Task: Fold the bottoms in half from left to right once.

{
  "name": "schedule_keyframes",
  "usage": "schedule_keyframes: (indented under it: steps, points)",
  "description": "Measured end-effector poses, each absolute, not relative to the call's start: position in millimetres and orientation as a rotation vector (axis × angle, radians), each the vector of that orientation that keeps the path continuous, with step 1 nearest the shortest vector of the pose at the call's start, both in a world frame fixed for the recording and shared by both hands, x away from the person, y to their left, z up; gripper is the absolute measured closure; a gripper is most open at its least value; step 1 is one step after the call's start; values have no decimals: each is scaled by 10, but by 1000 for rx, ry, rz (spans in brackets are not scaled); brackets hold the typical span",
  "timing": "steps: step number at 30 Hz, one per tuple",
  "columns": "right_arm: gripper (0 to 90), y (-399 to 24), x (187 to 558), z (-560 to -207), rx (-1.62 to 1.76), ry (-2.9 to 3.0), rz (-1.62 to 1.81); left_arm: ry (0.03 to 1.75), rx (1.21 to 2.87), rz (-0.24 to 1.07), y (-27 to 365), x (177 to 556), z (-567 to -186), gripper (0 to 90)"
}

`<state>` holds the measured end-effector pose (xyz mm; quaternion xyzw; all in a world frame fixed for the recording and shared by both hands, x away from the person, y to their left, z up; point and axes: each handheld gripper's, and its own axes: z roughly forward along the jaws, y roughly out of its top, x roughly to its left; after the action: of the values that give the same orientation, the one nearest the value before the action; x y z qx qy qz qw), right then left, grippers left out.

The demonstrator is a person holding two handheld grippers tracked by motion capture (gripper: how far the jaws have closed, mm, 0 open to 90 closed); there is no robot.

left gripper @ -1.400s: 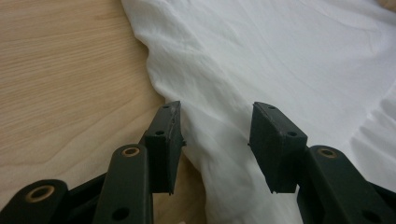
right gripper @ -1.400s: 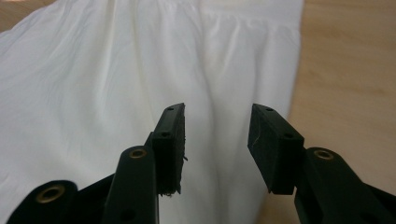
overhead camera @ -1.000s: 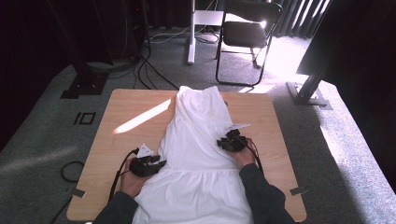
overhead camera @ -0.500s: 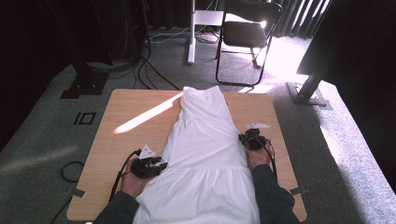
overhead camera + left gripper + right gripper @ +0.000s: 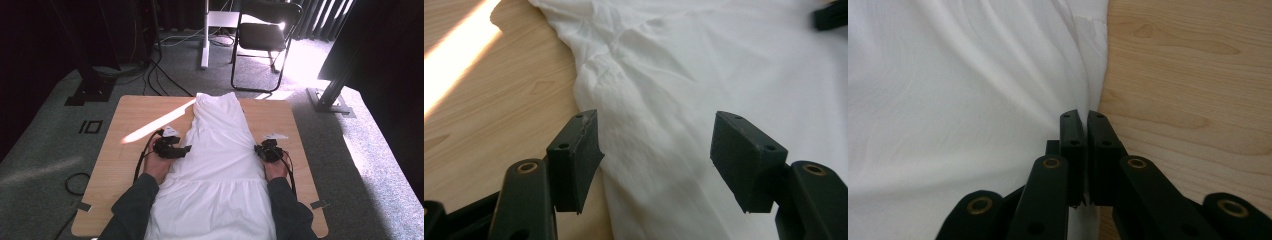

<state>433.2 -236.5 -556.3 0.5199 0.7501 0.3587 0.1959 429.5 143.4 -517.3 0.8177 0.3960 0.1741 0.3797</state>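
Table (image 5: 130, 125): bare wood strips along left and right edges, passable. Middle: white dress (image 5: 220, 165) lying far edge to near edge (wrinkled, low). Beyond far edge: chair (image 5: 265, 40).

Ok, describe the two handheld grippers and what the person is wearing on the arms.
Both the left gripper and the right gripper are black, each topped by a pale grey three-cornered plate and trailing a thin black cable. Up close, the jaws are matte black blocky pads on flat black links with brass-coloured pivot rings. The person wears dark grey long sleeves.
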Motion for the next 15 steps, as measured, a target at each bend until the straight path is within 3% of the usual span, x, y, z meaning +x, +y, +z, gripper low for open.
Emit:
schedule_keyframes:
  steps: [4, 6, 9, 11, 15]
  points:
    - [870, -2365, 4331, -5566, 1453, 2100, 1005, 1065, 2122, 448, 1328, 4439, -5392, 375]
    - [880, -2355, 4324, -5563, 1455, 2102, 1002, 1024, 2178, 449, 1307, 4440, -5466, 562]
    - [882, -2315, 4297, -5550, 1447, 2121, 985, 1022, 2154, 421, 1346, 4411, -5476, 702]
    - [882, -2285, 4271, -5544, 1433, 2132, 973, 1013, 2153, 427, 1359, 4353, -5481, 771]
    - [881, -2261, 4156, -5533, 1423, 2169, 972, 993, 2176, 434, 1412, 4170, -5474, 808]
